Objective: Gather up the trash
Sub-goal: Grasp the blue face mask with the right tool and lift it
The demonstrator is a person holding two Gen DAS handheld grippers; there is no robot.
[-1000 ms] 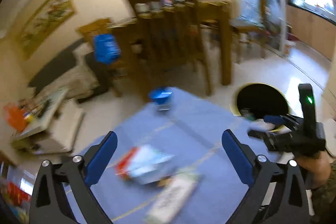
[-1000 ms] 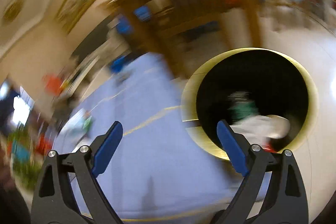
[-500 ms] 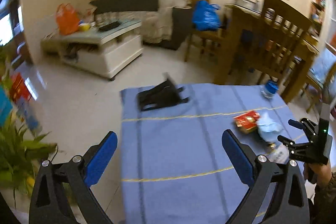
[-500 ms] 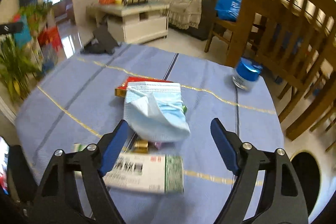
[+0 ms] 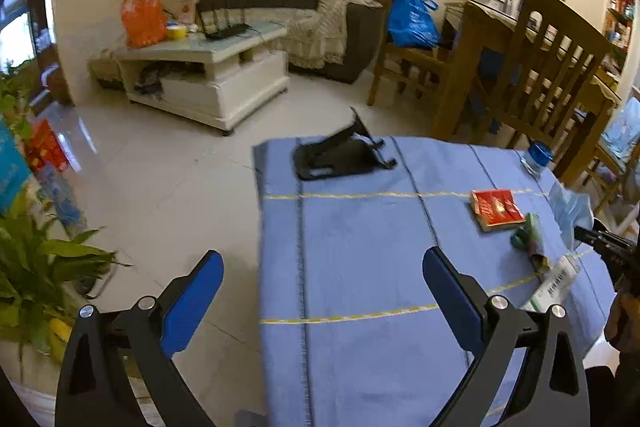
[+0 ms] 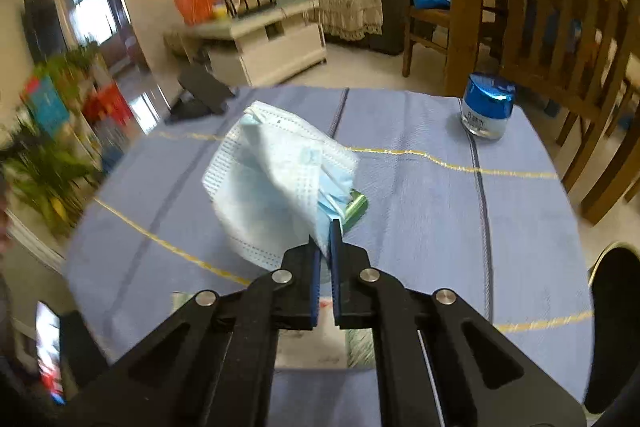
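Flanking mask (image 6: 276, 183), jar (image 6: 486, 111), stand (image 6: 202, 95) (black)

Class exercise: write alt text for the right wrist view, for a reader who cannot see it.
The right hand-held gripper is shut on a pale blue face mask above a blue tablecloth. A blue-capped jar stands at the far right edge.

We see a pale blue face mask (image 6: 276, 179), crumpled and lifted off the blue tablecloth (image 6: 420, 211), pinched at one edge; a flat red packet (image 5: 496, 209) lies on the cloth; just beside it lies a small green wrapper (image 5: 528, 239); nearer the table's edge a white and green box (image 5: 554, 283) lies flat.
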